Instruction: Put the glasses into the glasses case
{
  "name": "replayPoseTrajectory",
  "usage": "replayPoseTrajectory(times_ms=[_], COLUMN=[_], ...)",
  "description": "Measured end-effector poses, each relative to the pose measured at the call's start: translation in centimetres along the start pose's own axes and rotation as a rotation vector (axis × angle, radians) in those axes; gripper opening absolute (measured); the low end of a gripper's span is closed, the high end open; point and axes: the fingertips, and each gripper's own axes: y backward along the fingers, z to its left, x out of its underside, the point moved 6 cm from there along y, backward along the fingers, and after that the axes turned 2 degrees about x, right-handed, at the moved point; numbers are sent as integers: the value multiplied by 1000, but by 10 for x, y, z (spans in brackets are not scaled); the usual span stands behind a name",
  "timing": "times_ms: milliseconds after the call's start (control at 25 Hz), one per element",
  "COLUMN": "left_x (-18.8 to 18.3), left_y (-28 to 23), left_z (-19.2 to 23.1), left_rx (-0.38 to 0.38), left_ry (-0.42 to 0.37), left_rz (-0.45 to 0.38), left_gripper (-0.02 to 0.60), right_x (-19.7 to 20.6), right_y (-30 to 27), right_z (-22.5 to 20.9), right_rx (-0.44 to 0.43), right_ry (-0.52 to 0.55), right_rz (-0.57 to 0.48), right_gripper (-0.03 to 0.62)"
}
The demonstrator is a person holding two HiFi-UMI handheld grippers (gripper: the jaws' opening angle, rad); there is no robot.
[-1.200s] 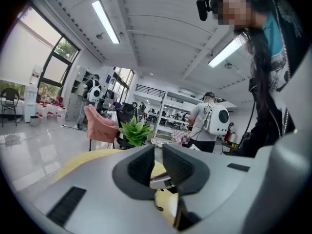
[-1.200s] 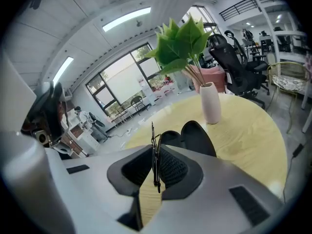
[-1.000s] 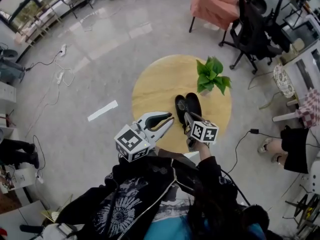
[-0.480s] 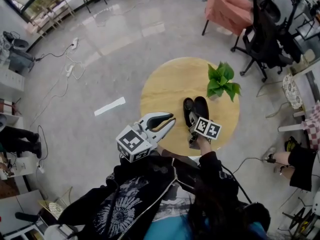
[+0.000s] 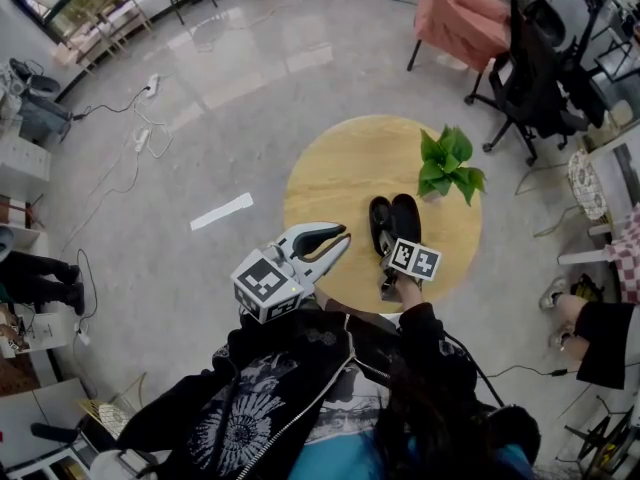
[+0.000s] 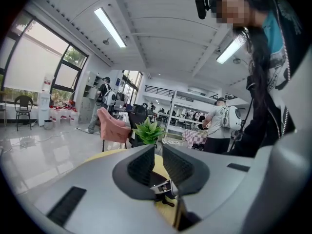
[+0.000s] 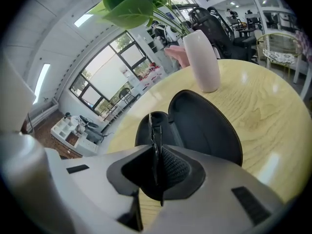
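An open black glasses case (image 5: 395,220) lies on the round wooden table (image 5: 340,168). In the right gripper view its two halves (image 7: 204,126) lie side by side just beyond the jaws. My right gripper (image 7: 157,155) is shut on dark thin-framed glasses (image 7: 154,128), which stand on edge over the case's left half. From the head camera, the right gripper (image 5: 388,248) hangs at the case's near end. My left gripper (image 5: 338,236) hovers over the table's near left edge, left of the case. Seen through its own camera, the left gripper (image 6: 158,152) is shut with nothing in it.
A green plant (image 5: 448,163) in a white vase (image 7: 201,60) stands just behind the case to the right. A pink armchair (image 5: 455,13) and a black office chair (image 5: 535,68) stand beyond the table. Cables (image 5: 140,138) run across the floor at left.
My right gripper has sunk with the glasses towards the open case. The left gripper has hardly shifted.
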Motion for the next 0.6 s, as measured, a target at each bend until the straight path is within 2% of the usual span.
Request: replayPoseTrajectory(times_ms=[200,320,600], left_x=[-1,0,1], left_y=[1,2,4], left_z=[0,0,0], left_rx=[9,14,28], left_ry=[0,-1,-1], left_rz=[1,3,7], left_gripper=[46,46,46], right_x=[2,2,6], right_y=[2,2,11], right_z=[2,4,7], right_rx=[16,22,61], right_ry=[74,116,166], right_rz=[18,21,30], right_gripper=[68,143,192])
